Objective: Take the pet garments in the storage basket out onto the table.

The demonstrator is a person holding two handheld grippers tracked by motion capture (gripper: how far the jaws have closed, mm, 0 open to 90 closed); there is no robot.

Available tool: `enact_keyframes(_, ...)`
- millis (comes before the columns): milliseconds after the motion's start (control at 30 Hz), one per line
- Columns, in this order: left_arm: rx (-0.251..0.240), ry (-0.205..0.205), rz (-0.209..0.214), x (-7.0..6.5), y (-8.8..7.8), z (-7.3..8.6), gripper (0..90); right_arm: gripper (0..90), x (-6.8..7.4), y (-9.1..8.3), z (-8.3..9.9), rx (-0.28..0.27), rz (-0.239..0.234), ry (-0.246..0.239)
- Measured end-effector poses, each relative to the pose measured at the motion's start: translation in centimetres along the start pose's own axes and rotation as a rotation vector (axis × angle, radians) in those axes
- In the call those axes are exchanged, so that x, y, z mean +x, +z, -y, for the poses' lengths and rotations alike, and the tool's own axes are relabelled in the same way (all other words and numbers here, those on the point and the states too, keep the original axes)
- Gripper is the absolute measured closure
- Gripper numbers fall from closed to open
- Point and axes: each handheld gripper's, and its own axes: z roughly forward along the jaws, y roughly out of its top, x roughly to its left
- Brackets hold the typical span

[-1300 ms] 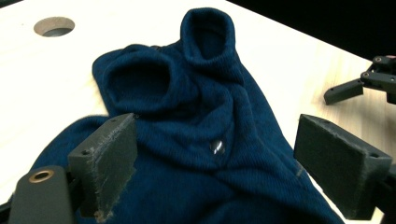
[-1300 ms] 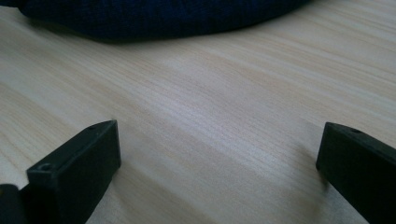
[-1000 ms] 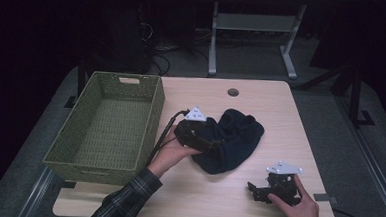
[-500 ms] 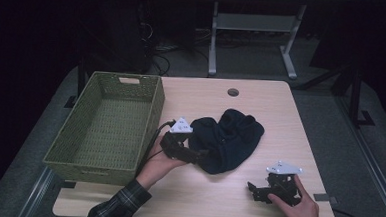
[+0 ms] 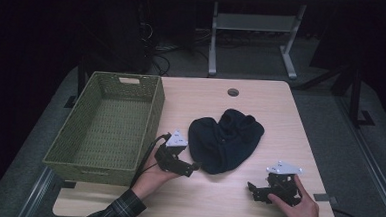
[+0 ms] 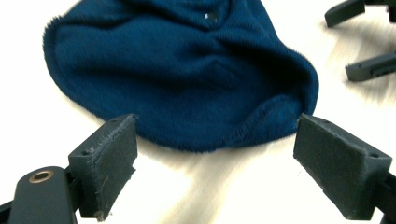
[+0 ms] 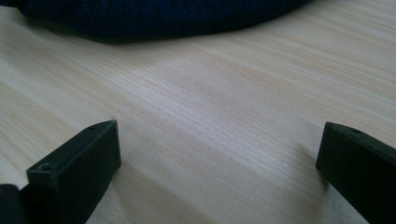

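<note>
High view, one item in hand: a dark blue knitted garment (image 5: 225, 139), crumpled, laid on the light wooden worktop (image 5: 261, 99) just right of centre. A green woven basket (image 5: 105, 129) is placed at the left, nothing seen inside it.

Left gripper (image 5: 192, 168): held low at the garment's near-left edge, jaws spread wide, nothing between them; in the left gripper view the hem (image 6: 205, 140) is seen just beyond the pads, not yet touched.

Right gripper (image 5: 251, 187): rested on the worktop near the right front, jaws apart, well clear of the cloth.

Step judged in hand: the first grasp of the hem. A good grip is best obtained if the jaws are slid forward flat along the worktop until the folded edge lies fully between the pads, then closed.
</note>
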Motion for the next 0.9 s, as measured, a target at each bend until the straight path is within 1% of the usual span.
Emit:
enact_keyframes(100, 0.012, -0.003, -0.009, -0.1, 0.2, 0.7, 12.9, 0.0, 0.0, 0.0, 0.0, 0.000, 0.000, 0.000)
enact_keyframes(133, 0.023, -0.001, -0.015, -0.2, 0.3, 1.2, 12.9, 0.0, 0.0, 0.0, 0.0, 0.000, 0.000, 0.000)
enact_keyframes(233, 0.028, 0.006, -0.015, -0.3, 0.5, 1.4, 12.9, 0.0, 0.0, 0.0, 0.0, 0.000, 0.000, -0.001)
enact_keyframes(267, 0.035, 0.011, -0.025, -0.4, 0.6, 1.6, 12.9, 0.0, 0.0, 0.0, 0.0, 0.000, 0.000, 0.000)
enact_keyframes(333, 0.038, 0.006, -0.023, -0.5, 0.7, 1.7, 12.9, 0.0, 0.0, 0.0, 0.0, 0.000, 0.000, -0.001)
enact_keyframes(433, 0.061, 0.007, -0.018, -0.8, 1.3, 2.2, 12.9, 0.0, 0.0, 0.0, 0.0, 0.000, 0.000, 0.000)
enact_keyframes(500, 0.082, 0.017, -0.018, -1.0, 1.6, 2.5, 12.9, 0.0, 0.0, 0.0, 0.0, 0.000, 0.000, 0.000)
enact_keyframes(533, 0.099, 0.032, -0.027, -1.1, 2.0, 2.8, 12.9, 0.0, 0.0, 0.0, 0.0, 0.000, 0.000, 0.000)
enact_keyframes(567, 0.099, 0.032, -0.027, -1.1, 2.0, 2.8, 12.9, 0.0, 0.0, 0.0, 0.0, 0.000, 0.000, 0.000)
enact_keyframes(633, 0.117, 0.046, -0.040, -1.3, 2.3, 3.1, 12.9, 0.0, 0.0, 0.0, 0.0, 0.000, 0.000, 0.000)
enact_keyframes(667, 0.107, 0.066, -0.052, -1.3, 2.4, 3.3, 12.7, 0.0, 0.0, 0.0, 0.0, 0.000, 0.000, 0.000)
enact_keyframes(867, 0.053, 0.070, -0.048, -1.3, 2.4, 3.9, 12.7, 0.0, 0.0, 0.0, 0.0, 0.000, 0.000, -0.001)
enact_keyframes(900, 0.053, 0.072, -0.048, -1.3, 2.4, 3.9, 12.7, 0.0, 0.0, 0.0, 0.0, 0.000, 0.000, -0.001)
